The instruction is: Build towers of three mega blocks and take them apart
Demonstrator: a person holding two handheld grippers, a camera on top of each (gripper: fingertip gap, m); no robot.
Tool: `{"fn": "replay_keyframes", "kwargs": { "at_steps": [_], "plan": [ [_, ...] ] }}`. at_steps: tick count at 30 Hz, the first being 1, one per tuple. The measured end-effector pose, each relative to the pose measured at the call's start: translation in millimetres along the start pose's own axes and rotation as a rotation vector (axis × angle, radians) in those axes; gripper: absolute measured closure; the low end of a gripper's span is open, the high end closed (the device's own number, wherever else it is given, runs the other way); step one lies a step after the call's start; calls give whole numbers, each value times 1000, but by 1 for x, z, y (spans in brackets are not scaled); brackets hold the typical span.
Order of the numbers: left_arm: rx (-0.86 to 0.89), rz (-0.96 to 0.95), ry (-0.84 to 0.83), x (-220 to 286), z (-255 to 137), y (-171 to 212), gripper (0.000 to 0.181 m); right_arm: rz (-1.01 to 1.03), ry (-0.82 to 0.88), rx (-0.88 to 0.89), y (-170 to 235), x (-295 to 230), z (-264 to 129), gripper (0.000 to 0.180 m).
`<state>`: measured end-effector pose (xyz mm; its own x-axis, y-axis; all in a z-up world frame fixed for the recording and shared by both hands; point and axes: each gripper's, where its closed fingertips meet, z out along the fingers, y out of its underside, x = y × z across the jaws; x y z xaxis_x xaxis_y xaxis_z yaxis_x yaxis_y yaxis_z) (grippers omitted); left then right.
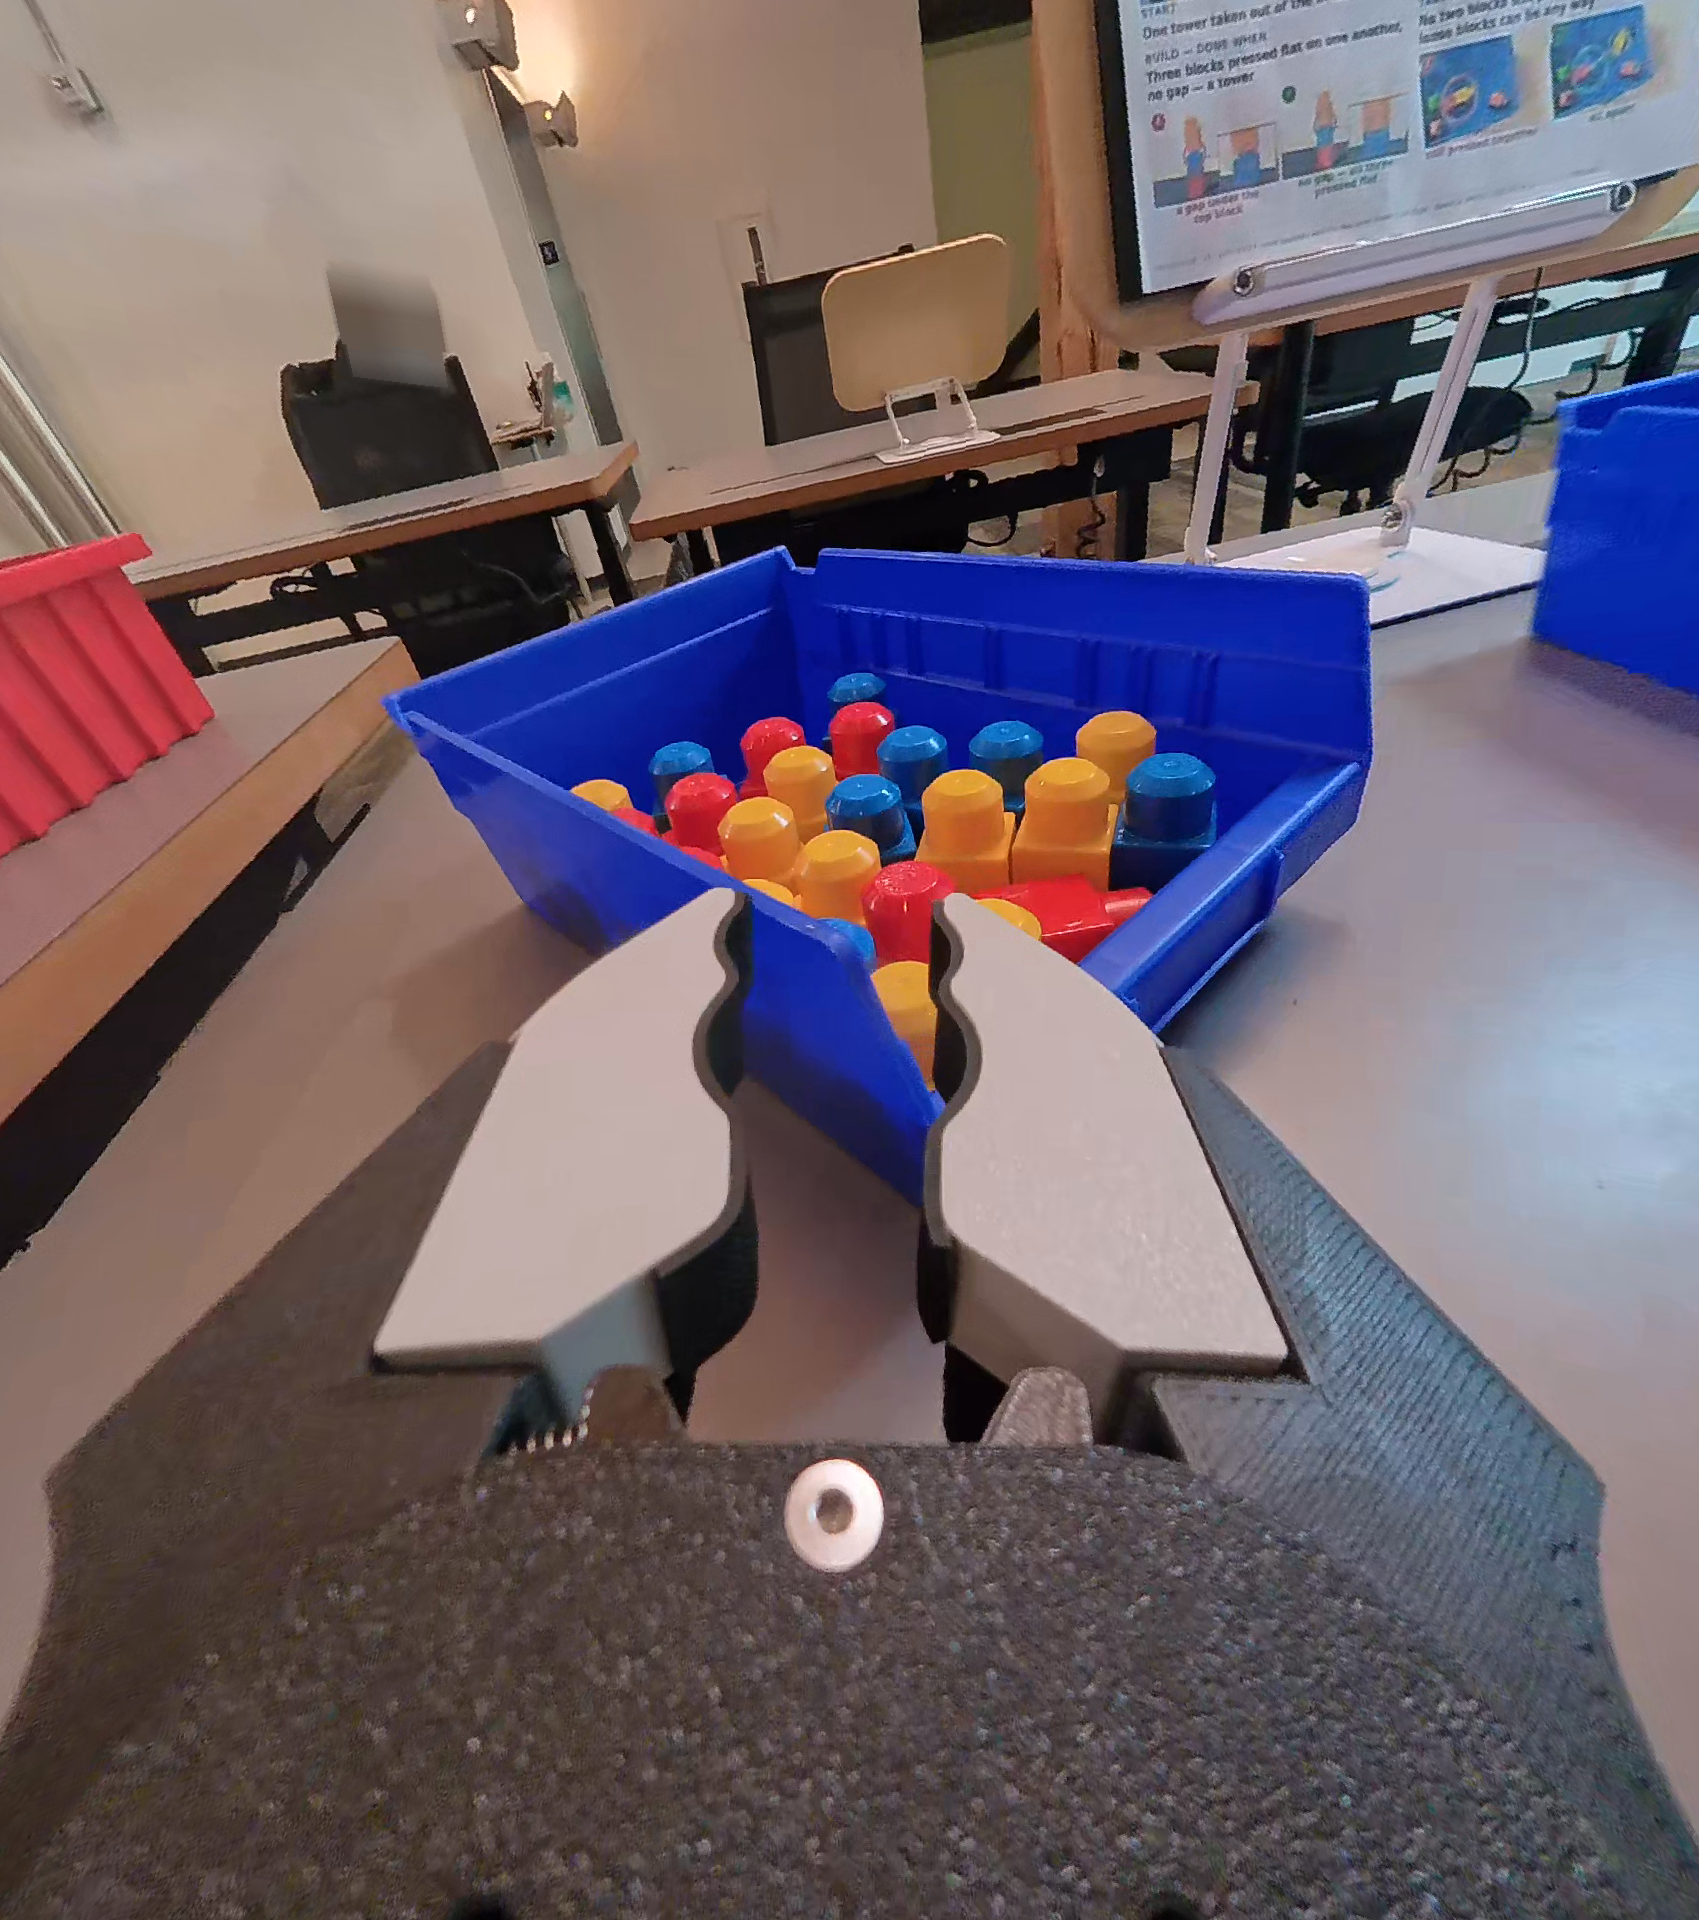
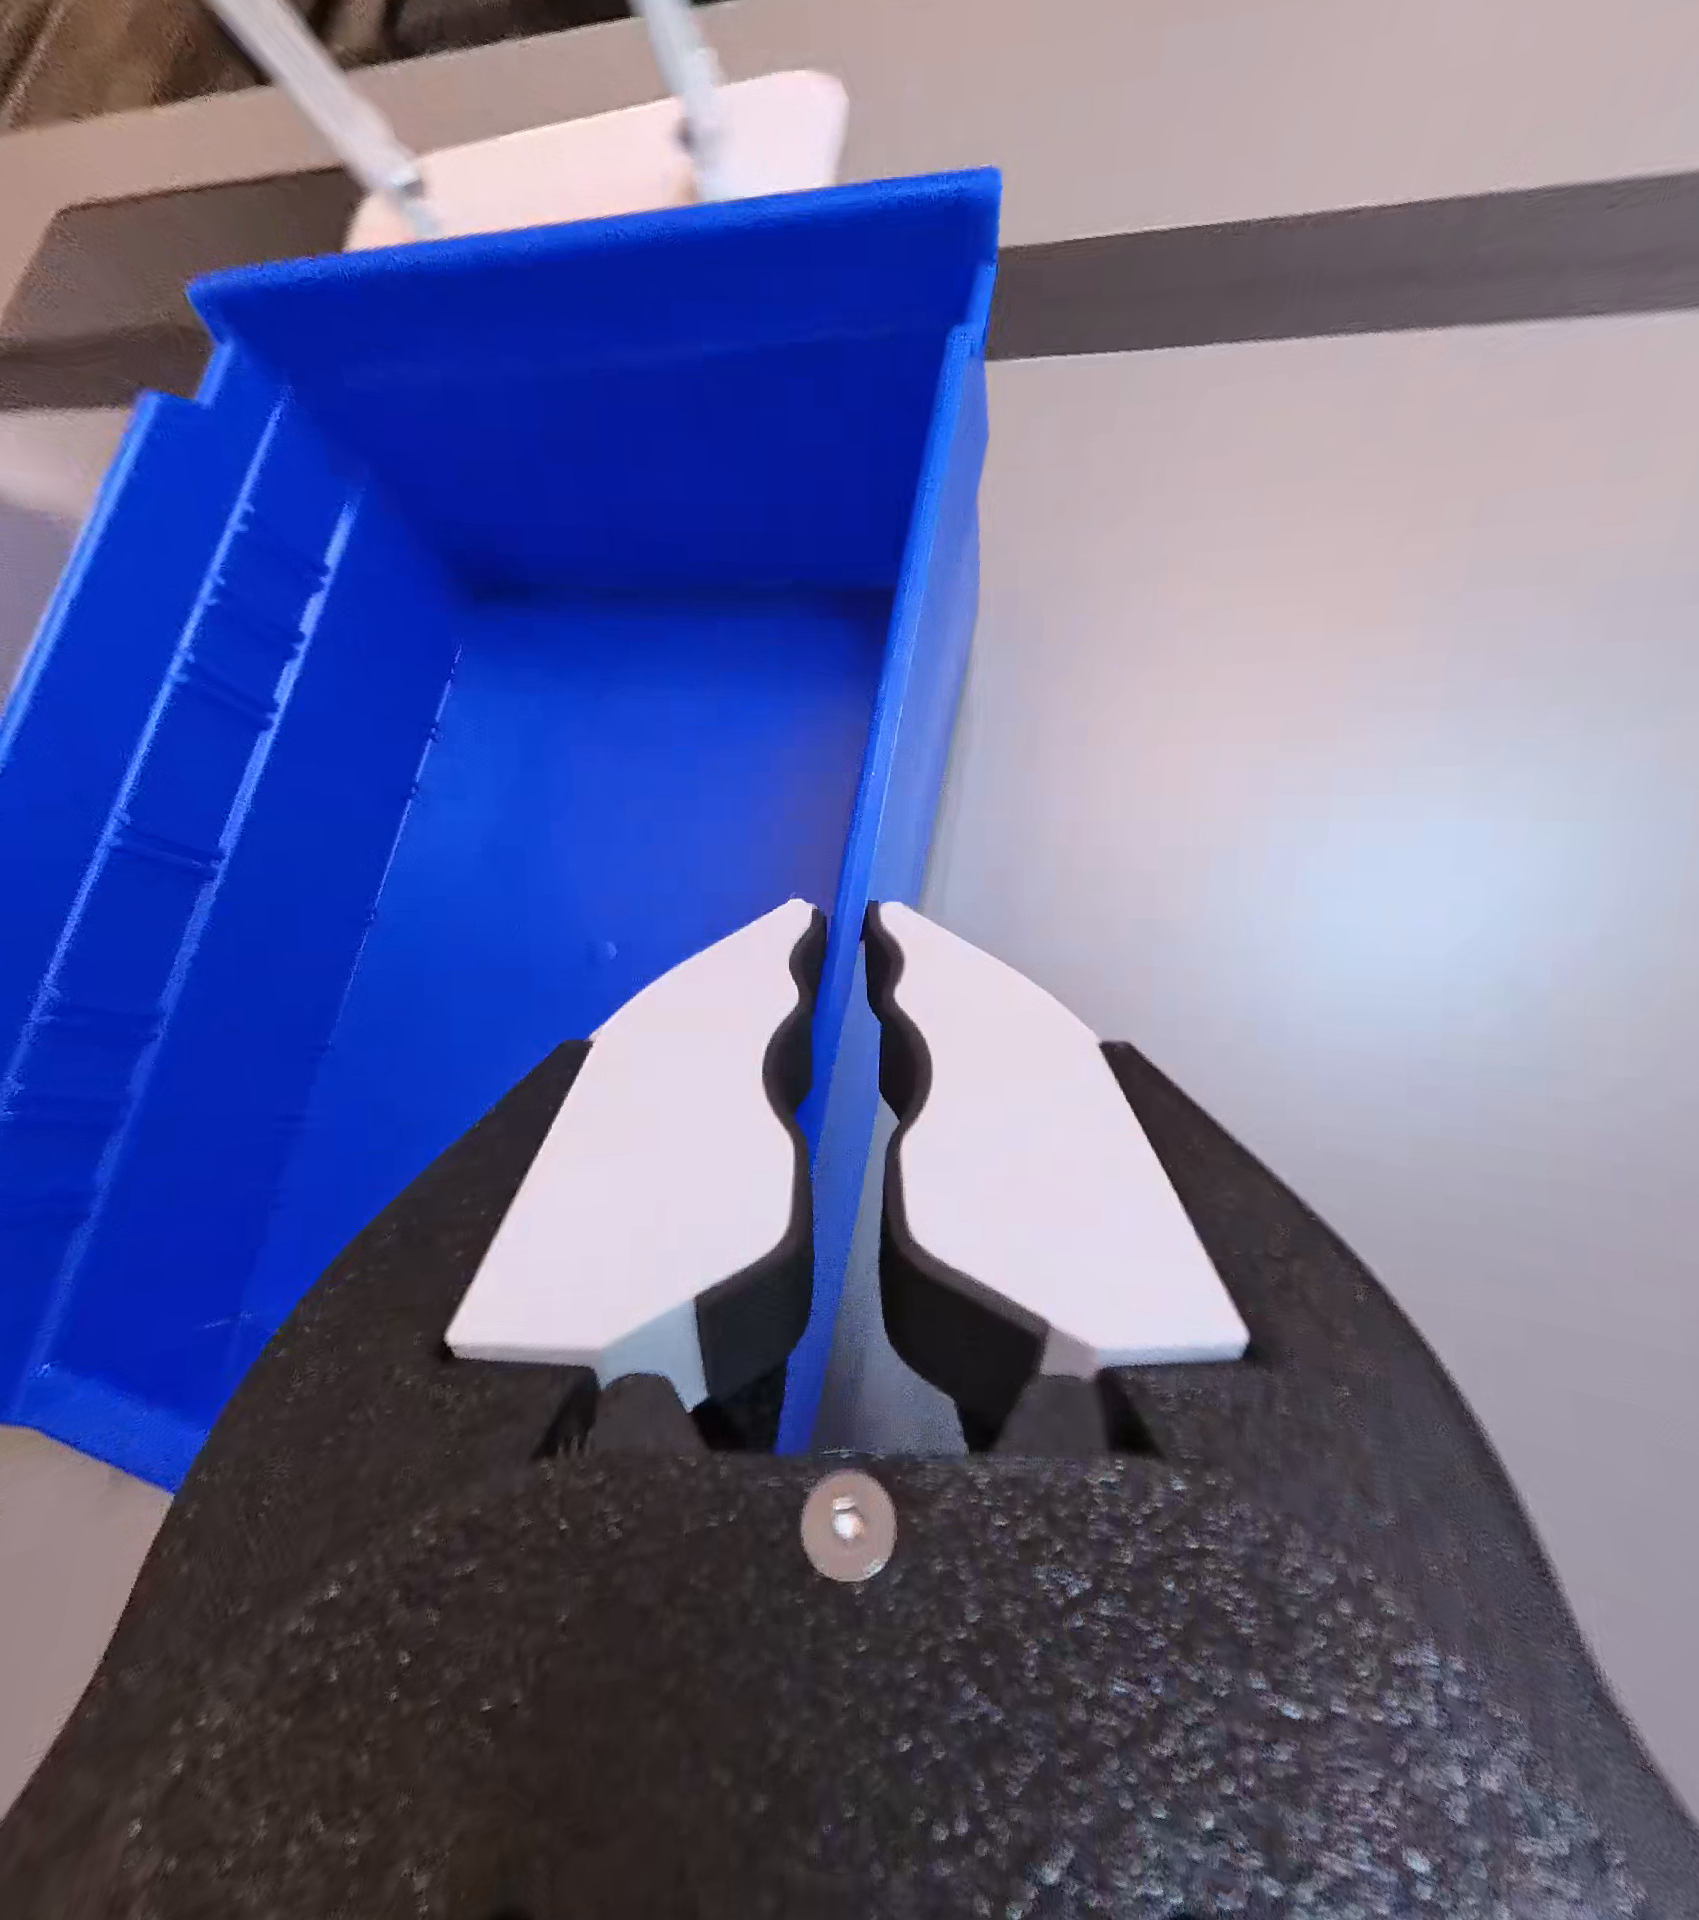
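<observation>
My left gripper [image 1: 840, 914] has its jaws spread, with nothing between them, near the blue bin [image 1: 1188, 665] full of mega blocks [image 1: 964, 821] on the grey surface [image 1: 1499, 987]. My right gripper [image 2: 840, 920] pinches the right wall of an empty blue bin [image 2: 616, 468]. A red bin [image 1: 24, 686] sits far left, and a screen [image 1: 1396, 125] with writing stands behind.

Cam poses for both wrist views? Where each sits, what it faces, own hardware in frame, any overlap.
Left wrist view: on the left claw, low over the grey table, facing forward at the blue bin of blocks; its grey fingers are apart, holding nothing.
Right wrist view: on the right claw, tilted down into the empty blue bin; its fingers pinch the bin's right wall.
Shared: grey table, white stand base; probably the empty bin, at the left view's right edge.
</observation>
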<state>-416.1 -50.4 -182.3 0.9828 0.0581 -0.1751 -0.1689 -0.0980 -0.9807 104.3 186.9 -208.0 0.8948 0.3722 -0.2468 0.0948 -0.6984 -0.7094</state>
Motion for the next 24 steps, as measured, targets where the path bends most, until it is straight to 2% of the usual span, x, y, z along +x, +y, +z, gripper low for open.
{"fn": "replay_keyframes", "kwargs": {
  "at_steps": [5, 11, 16, 19, 22, 24],
  "plan": [
    [-42, -14, -7, 2, 5, 5, 150, 140, 130, 51, -5, 82, -25, 173],
    [-86, 28, -65, -4, 10, 9, 155, 262, 221, 93, -29, 139, -20, 172],
    [-146, 84, -84, -4, 18, 20, 157, 292, 248, 116, -49, 153, -3, 171],
    [-162, 115, -107, -7, 20, 21, 158, 310, 262, 197, -62, 156, -4, 170],
    [-162, 108, -103, -7, 20, 21, 157, 266, 288, 369, -79, 152, -28, 154],
    [-155, 102, -99, -8, 19, 19, 155, 165, 296, 501, -90, 138, -54, 145]
  ]
}}
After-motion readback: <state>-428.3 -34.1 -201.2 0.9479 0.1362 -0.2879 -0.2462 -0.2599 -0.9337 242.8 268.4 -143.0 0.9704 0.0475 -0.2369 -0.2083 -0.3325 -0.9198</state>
